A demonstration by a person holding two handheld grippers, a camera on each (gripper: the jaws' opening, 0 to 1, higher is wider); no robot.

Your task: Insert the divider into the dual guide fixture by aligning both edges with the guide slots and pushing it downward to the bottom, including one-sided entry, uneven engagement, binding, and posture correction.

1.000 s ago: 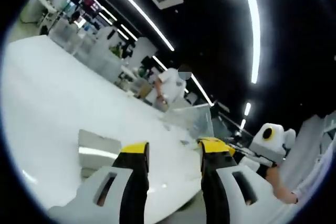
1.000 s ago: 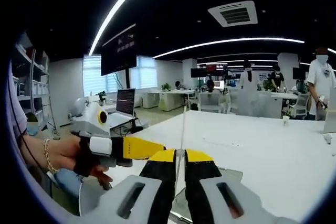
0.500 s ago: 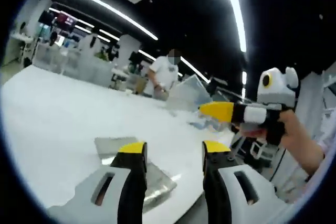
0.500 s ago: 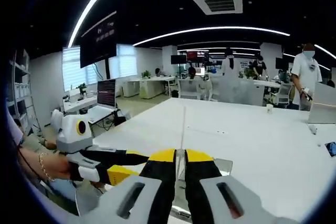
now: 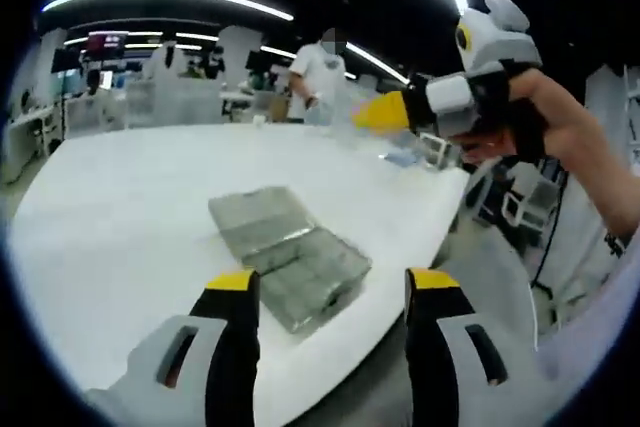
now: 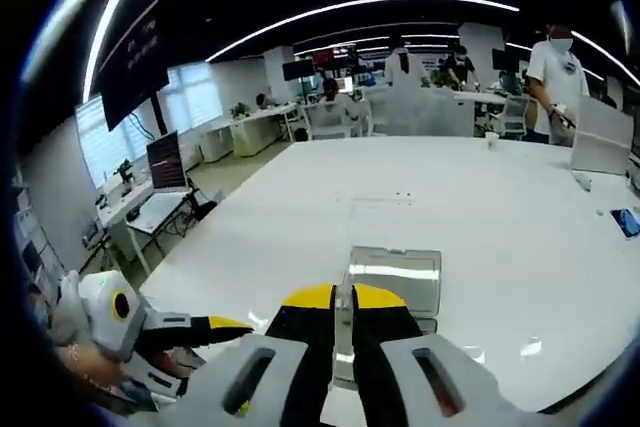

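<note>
two grippers, right gripper (image 6: 343,299) fingers pinching thin clear divider (image 6: 343,347), left gripper (image 5: 330,287) fingers spread wide, empty

Open office: white table (image 6: 470,197), desks (image 6: 245,127), windows (image 6: 195,92), ceiling strip lights (image 6: 330,12).

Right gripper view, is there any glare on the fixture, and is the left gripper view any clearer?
In the right gripper view, a bright band of glare crosses the fixture, washing out its inside, and ceiling light spots reflect on the table. In the left gripper view, the fixture shows less glare, so its compartments read, though softly; the fisheye bends the table edge.
</note>
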